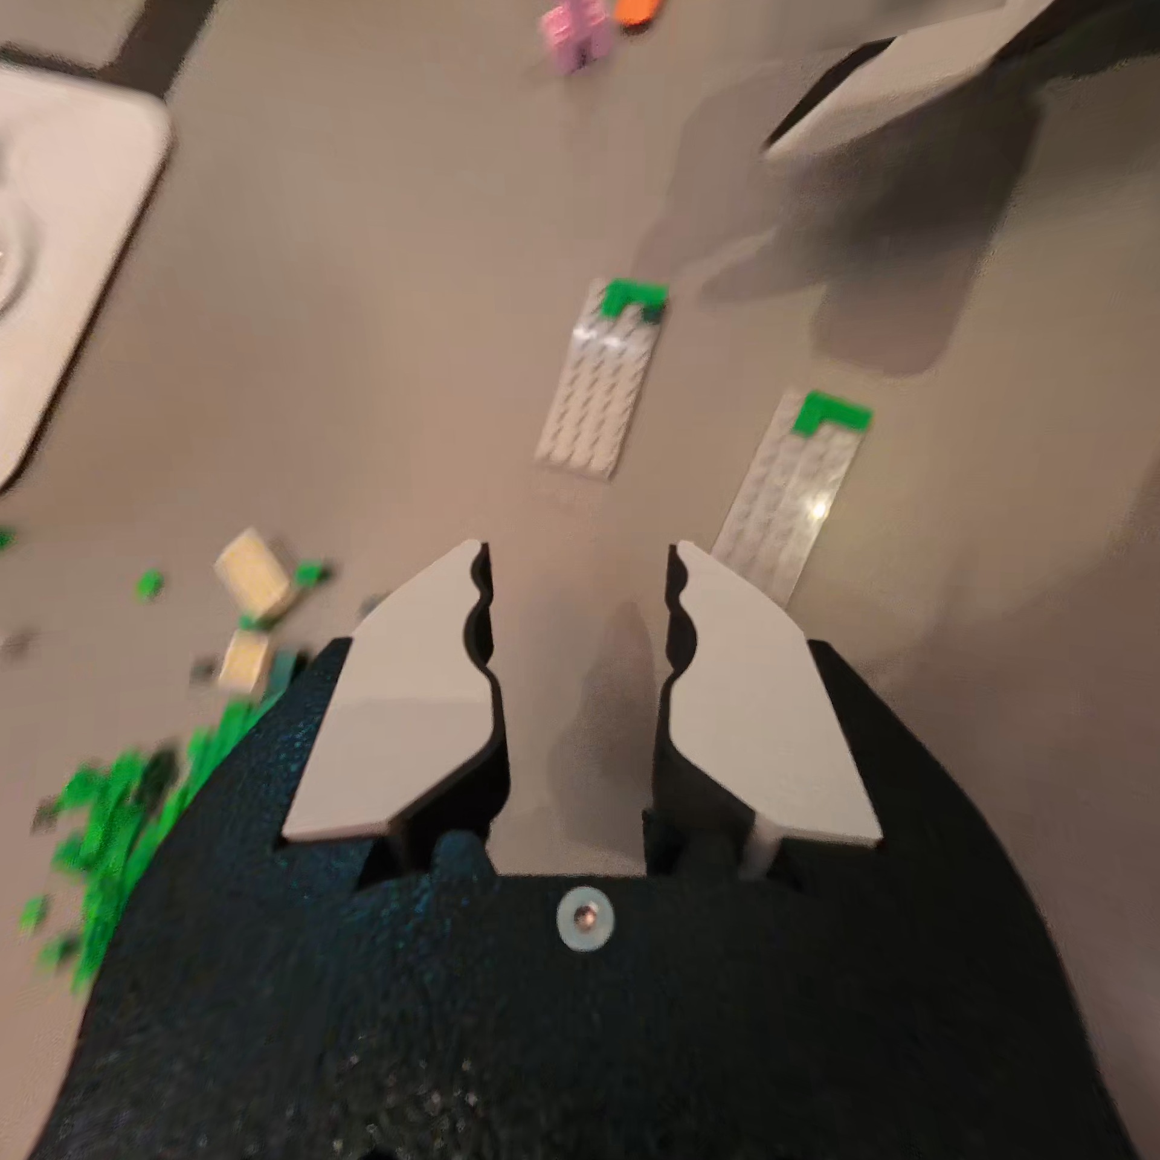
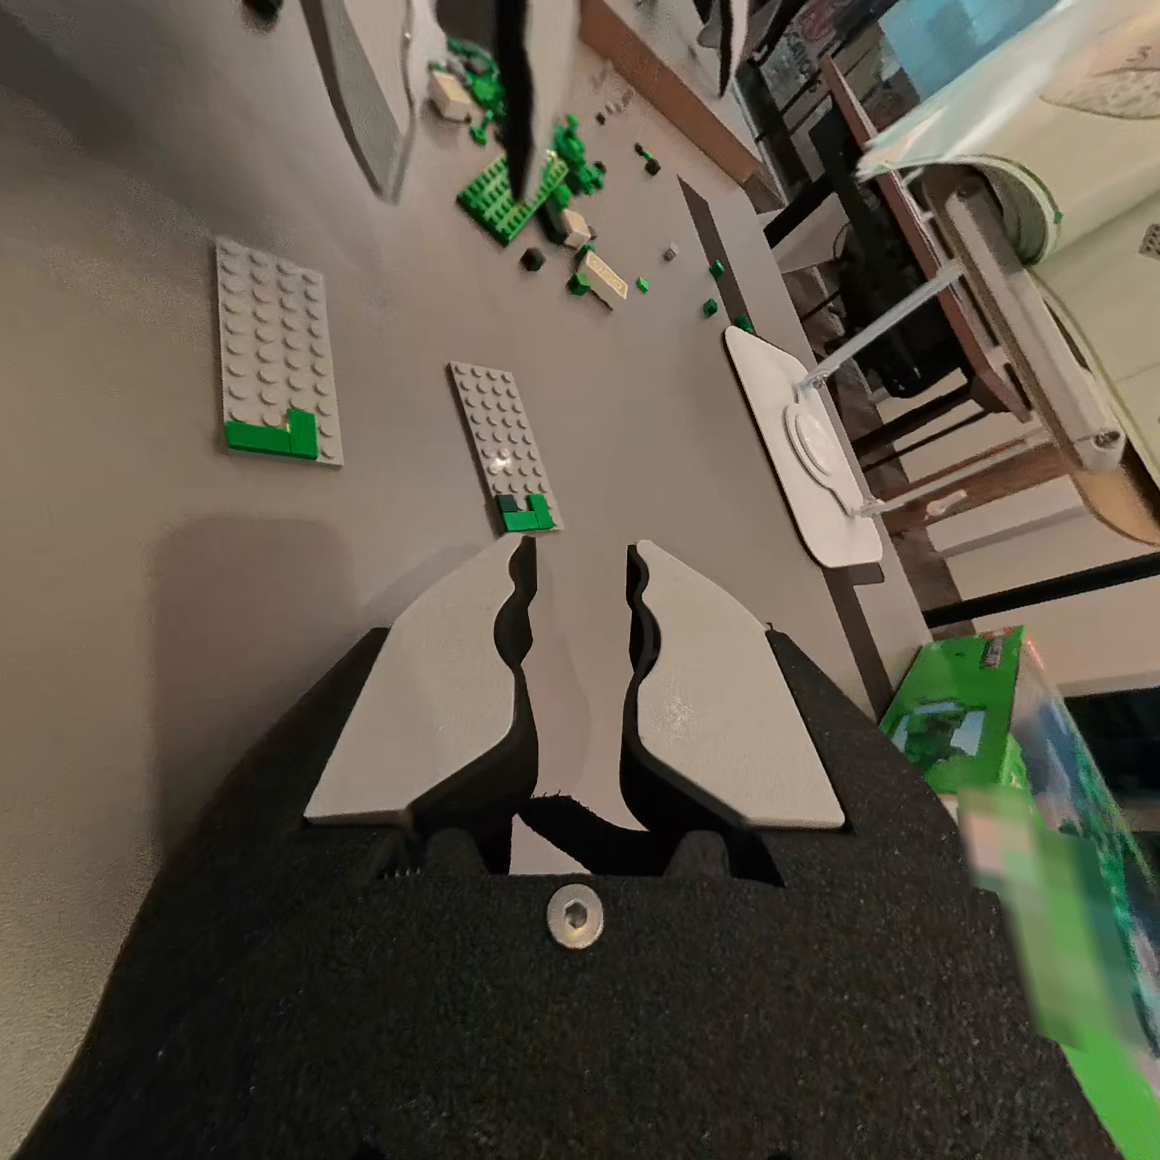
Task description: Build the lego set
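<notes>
On the counter [image 2: 94,565] sit two grey baseplates [image 2: 276,351] [image 2: 502,439], each with only a green corner piece [image 2: 273,436] attached, so it's early days. Both the left gripper [image 1: 580,565] and right gripper [image 2: 580,552] hover released and empty; the loose brick pile [image 2: 521,182] waits well apart.

The left gripper [image 1: 580,558] hangs above the table with its two grey fingers [image 1: 408,690] spread wide and nothing between them, while the right gripper [image 2: 580,552] hovers tilted over the table, its fingers [image 2: 722,703] parted by a narrower gap, likewise empty.
</notes>
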